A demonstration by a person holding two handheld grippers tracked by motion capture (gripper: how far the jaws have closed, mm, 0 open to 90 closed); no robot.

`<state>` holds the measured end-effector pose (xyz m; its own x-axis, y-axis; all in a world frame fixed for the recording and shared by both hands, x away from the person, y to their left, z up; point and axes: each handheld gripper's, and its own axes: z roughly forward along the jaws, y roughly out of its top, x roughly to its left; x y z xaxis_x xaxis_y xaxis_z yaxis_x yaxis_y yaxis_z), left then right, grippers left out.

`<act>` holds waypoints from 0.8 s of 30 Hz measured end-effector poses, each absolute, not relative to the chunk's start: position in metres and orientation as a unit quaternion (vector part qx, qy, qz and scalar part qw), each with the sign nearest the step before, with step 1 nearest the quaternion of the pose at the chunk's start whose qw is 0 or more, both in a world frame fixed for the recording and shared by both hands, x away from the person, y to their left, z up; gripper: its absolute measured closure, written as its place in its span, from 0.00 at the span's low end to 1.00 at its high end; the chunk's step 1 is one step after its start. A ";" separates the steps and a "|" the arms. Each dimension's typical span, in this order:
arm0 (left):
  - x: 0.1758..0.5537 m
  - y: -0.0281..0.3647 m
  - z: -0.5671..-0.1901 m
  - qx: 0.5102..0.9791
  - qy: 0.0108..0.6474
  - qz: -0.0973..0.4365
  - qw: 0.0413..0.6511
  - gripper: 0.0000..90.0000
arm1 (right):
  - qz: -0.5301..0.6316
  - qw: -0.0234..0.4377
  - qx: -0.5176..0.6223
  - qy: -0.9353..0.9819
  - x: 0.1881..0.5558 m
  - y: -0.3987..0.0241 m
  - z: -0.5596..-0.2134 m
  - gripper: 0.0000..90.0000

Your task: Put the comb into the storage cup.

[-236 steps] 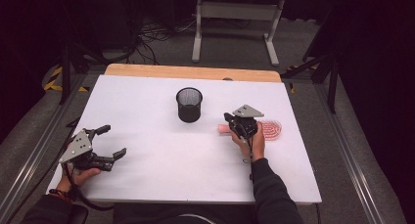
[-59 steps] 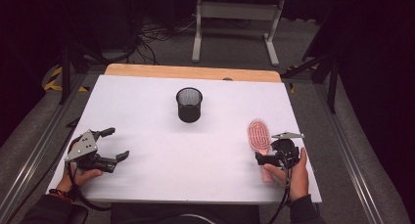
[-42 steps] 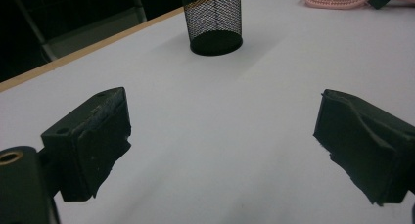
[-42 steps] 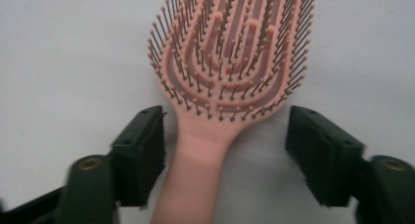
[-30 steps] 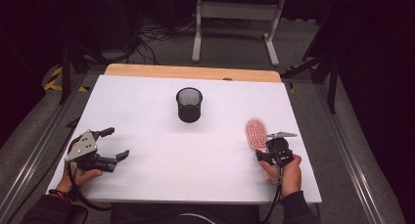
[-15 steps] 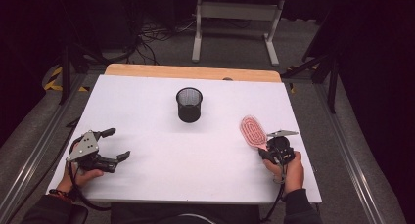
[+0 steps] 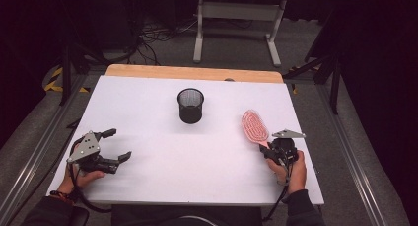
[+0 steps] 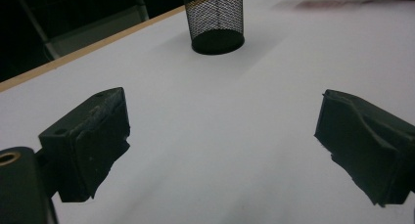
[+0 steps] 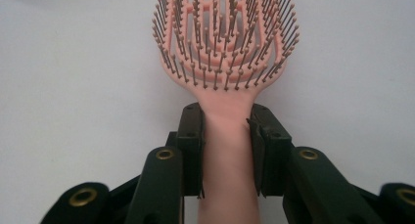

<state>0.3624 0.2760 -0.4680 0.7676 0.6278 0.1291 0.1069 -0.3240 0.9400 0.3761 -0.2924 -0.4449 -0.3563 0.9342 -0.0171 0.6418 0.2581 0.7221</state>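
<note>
Hairbrush: a pink plastic paddle hairbrush (image 7: 255, 126) with an open, vented head and rows of thin bristles tipped with small beads; the bristle side faces up.
Hairbrush position: at the right side of the white table (image 7: 162, 176), its head angled away from the person and toward the table's middle, its handle running back into the right gripper (image 7: 272, 152). In the high view the head lies near the right gripper and well apart from the cup.
Right gripper: its two black jaws have just been closing and now press on either side of the pink handle just below the head, as the right gripper view shows (image 9: 226, 136); the hairbrush (image 9: 226, 43) is held between the pads. The person's right hand (image 7: 292, 169) holds the tool close to the table's near right edge.
Left gripper: it rests near the table's near left edge (image 7: 114, 145), held in the person's left hand (image 7: 81, 176). Its jaws stand wide apart with nothing between them; the left gripper view (image 8: 222, 145) shows bare white tabletop in the gap.
Cup: a black wire-mesh cylindrical pen cup (image 7: 191, 105) stands upright around the middle of the table, toward its far side, apart from both grippers; it appears ahead of the left gripper's jaws (image 8: 214, 18).
Table edge: a light wooden strip (image 7: 194, 73) runs along the far side of the white surface.
</note>
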 end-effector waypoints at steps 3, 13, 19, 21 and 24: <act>0.363 0.274 -0.468 0.777 0.238 0.243 0.530 0.08 | 0.333 0.243 0.517 0.751 0.376 -0.292 -0.443 0.77; 0.365 0.271 -0.468 0.775 0.239 0.247 0.531 0.09 | 0.394 0.297 0.496 0.714 0.372 -0.290 -0.427 0.77; 0.367 0.269 -0.466 0.773 0.242 0.249 0.531 0.09 | 0.416 0.309 0.482 0.706 0.369 -0.284 -0.420 0.77; 0.368 0.269 -0.466 0.772 0.245 0.254 0.529 0.09 | 0.426 0.312 0.476 0.704 0.368 -0.283 -0.418 0.77; 0.370 0.269 -0.464 0.764 0.254 0.255 0.536 0.09 | 0.434 0.316 0.470 0.701 0.369 -0.279 -0.415 0.77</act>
